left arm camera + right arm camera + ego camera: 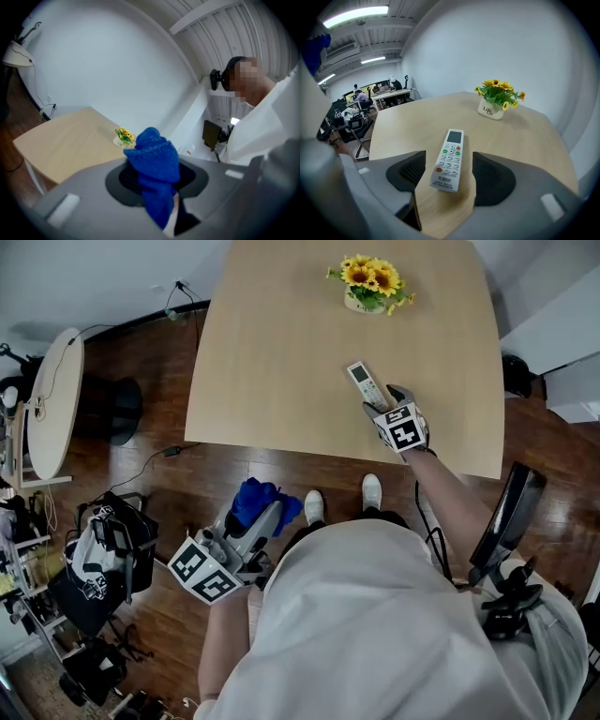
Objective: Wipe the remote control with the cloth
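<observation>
our left claw (pixel 154 182) clamped on cloth (pixel 153 157), our right claw (pixel 448 174) apart, remote (pixel 450 157) between jaws, on table (pixel 405 124)

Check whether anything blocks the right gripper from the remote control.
Nothing visible does. The remote control lies flat on the table between the open jaws of the right gripper; the flower pot stands well beyond it.
</observation>
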Tool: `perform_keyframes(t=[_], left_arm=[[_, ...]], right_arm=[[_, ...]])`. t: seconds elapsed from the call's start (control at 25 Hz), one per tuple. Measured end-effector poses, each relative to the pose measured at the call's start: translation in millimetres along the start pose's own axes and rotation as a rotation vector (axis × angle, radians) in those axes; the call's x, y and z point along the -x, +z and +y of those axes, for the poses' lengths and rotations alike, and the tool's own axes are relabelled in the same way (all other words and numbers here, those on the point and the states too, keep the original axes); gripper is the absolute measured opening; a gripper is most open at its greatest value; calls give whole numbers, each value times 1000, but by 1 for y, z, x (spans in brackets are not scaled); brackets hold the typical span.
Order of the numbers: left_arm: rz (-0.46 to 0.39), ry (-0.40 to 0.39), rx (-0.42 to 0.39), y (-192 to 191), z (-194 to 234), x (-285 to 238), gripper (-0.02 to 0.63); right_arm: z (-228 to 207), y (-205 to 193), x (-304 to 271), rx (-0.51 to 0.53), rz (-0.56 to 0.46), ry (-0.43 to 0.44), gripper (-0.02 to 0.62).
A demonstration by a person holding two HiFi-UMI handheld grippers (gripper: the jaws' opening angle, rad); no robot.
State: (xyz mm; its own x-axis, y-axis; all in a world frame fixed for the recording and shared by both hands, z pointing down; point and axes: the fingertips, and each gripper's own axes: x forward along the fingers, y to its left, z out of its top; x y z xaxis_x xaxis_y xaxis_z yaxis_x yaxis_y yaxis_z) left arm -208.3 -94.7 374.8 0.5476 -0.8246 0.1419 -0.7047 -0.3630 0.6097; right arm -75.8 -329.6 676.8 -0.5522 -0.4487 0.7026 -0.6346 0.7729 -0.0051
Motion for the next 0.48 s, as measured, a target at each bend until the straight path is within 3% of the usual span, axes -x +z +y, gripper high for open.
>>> perform_keyframes(t=[0.28,0.48], left_arm=[[1,41,9,-1,-16,9,149],[-2,56,9,-1,-18,13,149]], right_arm=[[16,0,-18,21,33,10,305],[15,-6,-21,-21,19,7,288]])
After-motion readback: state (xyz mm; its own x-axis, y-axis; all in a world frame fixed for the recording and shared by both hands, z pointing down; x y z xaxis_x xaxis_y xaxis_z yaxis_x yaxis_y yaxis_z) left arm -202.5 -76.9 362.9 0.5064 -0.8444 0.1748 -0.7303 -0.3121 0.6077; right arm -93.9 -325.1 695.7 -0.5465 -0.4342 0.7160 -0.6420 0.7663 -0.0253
